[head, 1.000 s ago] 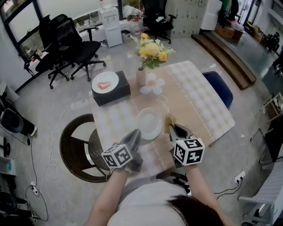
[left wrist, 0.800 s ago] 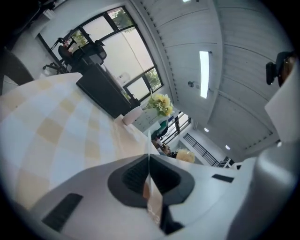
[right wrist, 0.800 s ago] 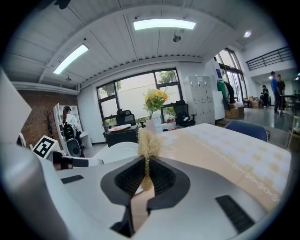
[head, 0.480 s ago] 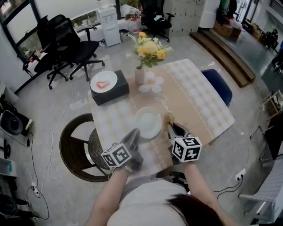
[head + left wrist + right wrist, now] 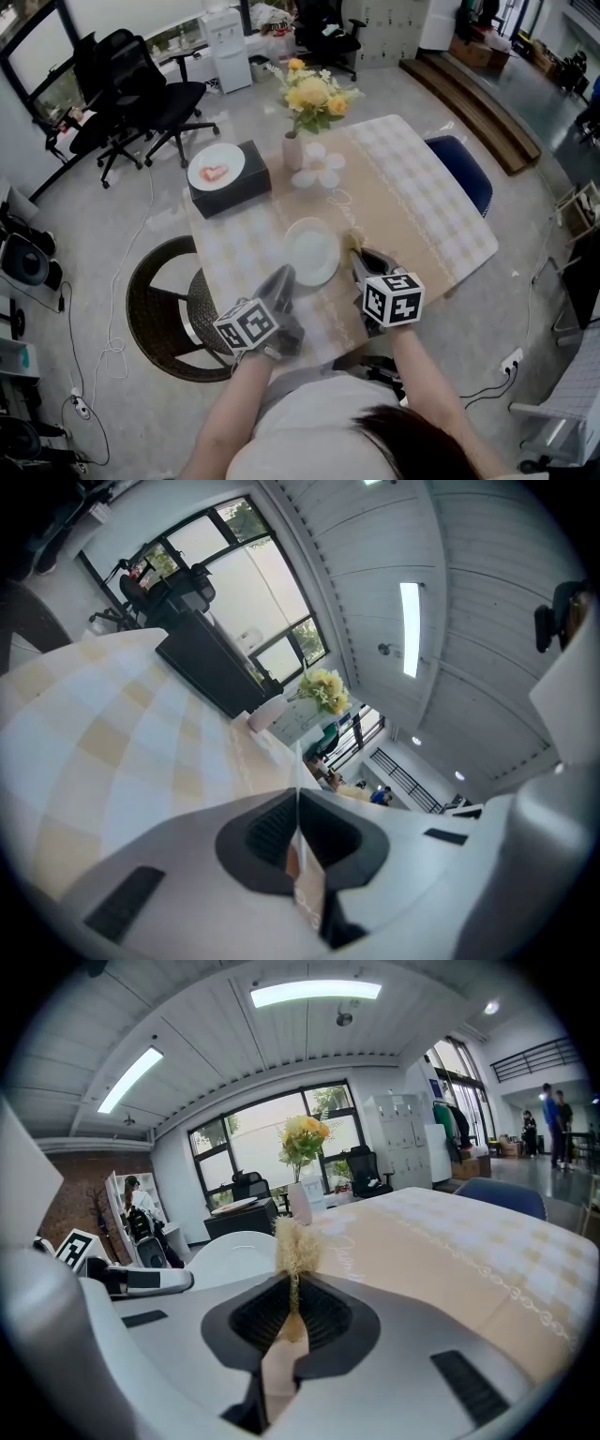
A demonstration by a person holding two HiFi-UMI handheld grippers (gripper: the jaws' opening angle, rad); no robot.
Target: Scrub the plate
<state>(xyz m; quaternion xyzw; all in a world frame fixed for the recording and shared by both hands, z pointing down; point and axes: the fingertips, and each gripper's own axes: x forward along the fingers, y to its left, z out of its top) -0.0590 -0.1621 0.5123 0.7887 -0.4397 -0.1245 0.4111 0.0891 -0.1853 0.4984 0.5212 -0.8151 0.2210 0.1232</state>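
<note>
A white plate (image 5: pixel 312 251) lies on the checked table (image 5: pixel 441 225) near its front edge. My left gripper (image 5: pixel 284 277) is at the plate's near left rim and is shut on that thin white rim (image 5: pixel 298 782), seen edge-on between the jaws. My right gripper (image 5: pixel 357 258) is just right of the plate, shut on a tan fibrous scrubber (image 5: pixel 352 242). In the right gripper view the scrubber (image 5: pixel 295 1246) sticks up out of the jaws, with the plate (image 5: pixel 234 1252) just behind it to the left and the left gripper (image 5: pixel 131 1279) at the far left.
At the back of the table stand a vase of yellow flowers (image 5: pixel 295 148), a white flower-shaped piece (image 5: pixel 319 173), and a black box (image 5: pixel 230 187) bearing a plate with something red. A wicker chair (image 5: pixel 159 309) is at the left, a blue seat (image 5: pixel 461 180) at the right.
The whole scene has slid slightly up and left in the head view. Both grippers keep their hold and their places beside the plate.
</note>
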